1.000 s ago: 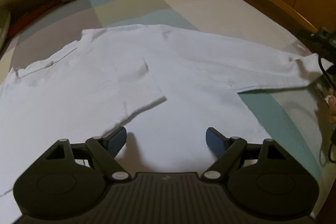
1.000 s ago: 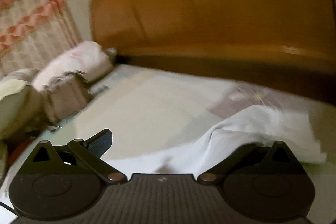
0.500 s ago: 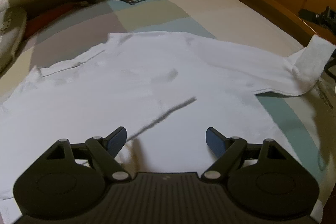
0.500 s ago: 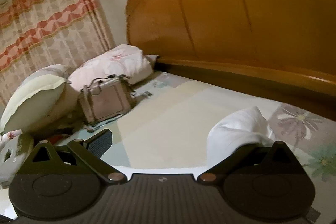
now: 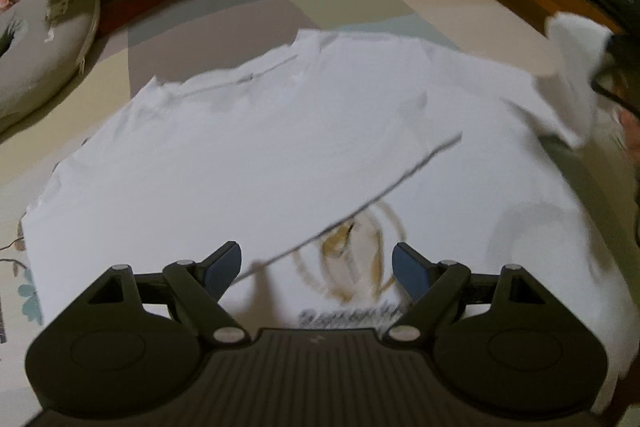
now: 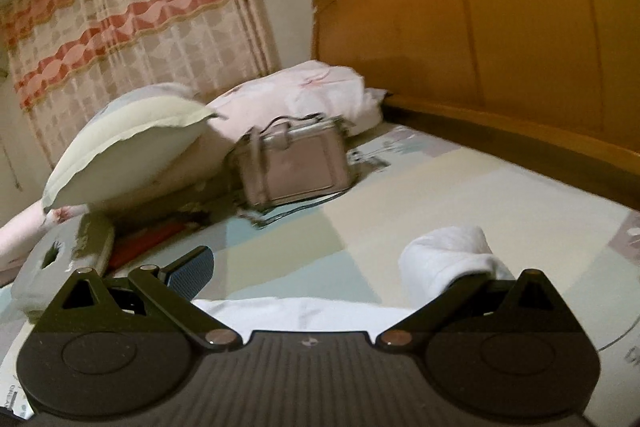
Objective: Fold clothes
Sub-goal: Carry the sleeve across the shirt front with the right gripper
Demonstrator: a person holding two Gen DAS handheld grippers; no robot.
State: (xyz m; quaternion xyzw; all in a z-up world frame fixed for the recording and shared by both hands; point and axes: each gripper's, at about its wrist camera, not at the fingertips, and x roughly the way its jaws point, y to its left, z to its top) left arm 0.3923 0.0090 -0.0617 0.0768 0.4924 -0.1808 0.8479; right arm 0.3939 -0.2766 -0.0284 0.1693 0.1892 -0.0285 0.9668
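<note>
A white long-sleeved shirt (image 5: 280, 155) lies spread flat on the bed, with a gold round print and dark lettering near its lower part. My left gripper (image 5: 316, 263) hovers over that print, open, with nothing between its blue pads. The shirt's right sleeve end (image 5: 572, 67) is raised off the bed at the right edge. In the right wrist view the sleeve (image 6: 448, 259) drapes over the right finger of my right gripper (image 6: 328, 267) and hides its tip. That gripper's jaws stand wide apart.
A beige handbag (image 6: 296, 167) and pillows (image 6: 128, 143) sit at the head of the patchwork bed sheet (image 6: 460, 203). The wooden headboard (image 6: 500, 27) runs along the right side. Curtains (image 6: 132, 15) hang behind. A round cushion (image 5: 44, 43) lies left of the shirt.
The right sleeve end has risen off the bed and come in toward the shirt body. The right view swung from the headboard to the pillows and handbag. The left gripper slid over the printed part.
</note>
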